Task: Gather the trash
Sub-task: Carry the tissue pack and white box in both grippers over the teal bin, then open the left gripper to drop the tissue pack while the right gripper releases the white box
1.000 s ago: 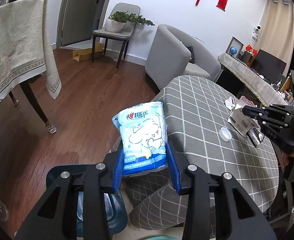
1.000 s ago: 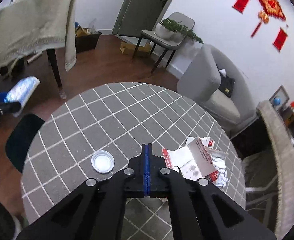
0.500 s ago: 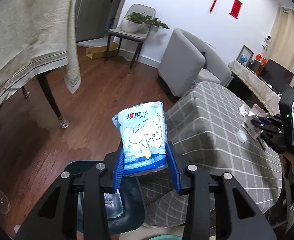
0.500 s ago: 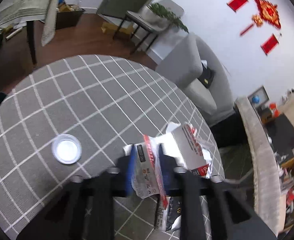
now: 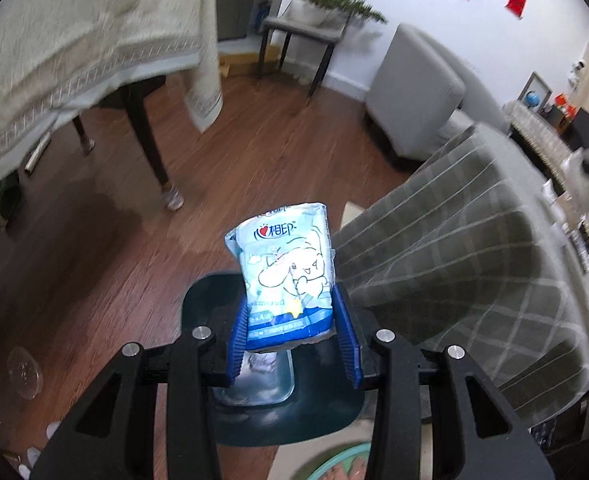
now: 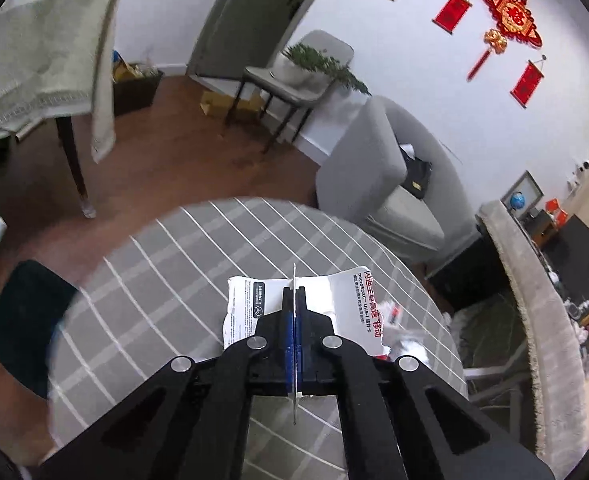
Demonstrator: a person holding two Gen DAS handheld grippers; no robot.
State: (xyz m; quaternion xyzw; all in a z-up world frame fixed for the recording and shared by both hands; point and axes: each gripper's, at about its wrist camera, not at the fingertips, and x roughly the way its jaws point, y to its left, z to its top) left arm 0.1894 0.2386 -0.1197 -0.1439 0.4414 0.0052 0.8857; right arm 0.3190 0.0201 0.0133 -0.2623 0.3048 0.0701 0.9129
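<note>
Hanging at the upper left of the left wrist view is a cream tablecloth [image 5: 74, 52] over a dark-legged table. Below it, at the lower left, a clear plastic lid [image 5: 24, 368] lies on the wooden floor [image 5: 106, 264]. In the centre of this view the left gripper [image 5: 294, 322] has its blue pads pressed on both sides of a blue and white tissue pack [image 5: 286, 272], which stands upright between them. The jaws are only as far apart as the pack is wide. Directly under the pack, lower in the frame, is a dark teal trash bin [image 5: 202, 300] with a clear liner, and its opening is beside the grey checked tablecloth [image 5: 474, 272] of the round table at the right.

In the right wrist view the same bin [image 6: 26, 320] shows at the left edge, on the floor next to the round table [image 6: 166, 280]. In the lower centre the right gripper [image 6: 294, 308] is fully closed, and it pinches a thin white card package [image 6: 246, 304] with printed text, which is held on edge between the pads and spreads to both sides above the table. To the right of it, crumpled wrappers [image 6: 406, 344] lie on the table near its edge.
</note>
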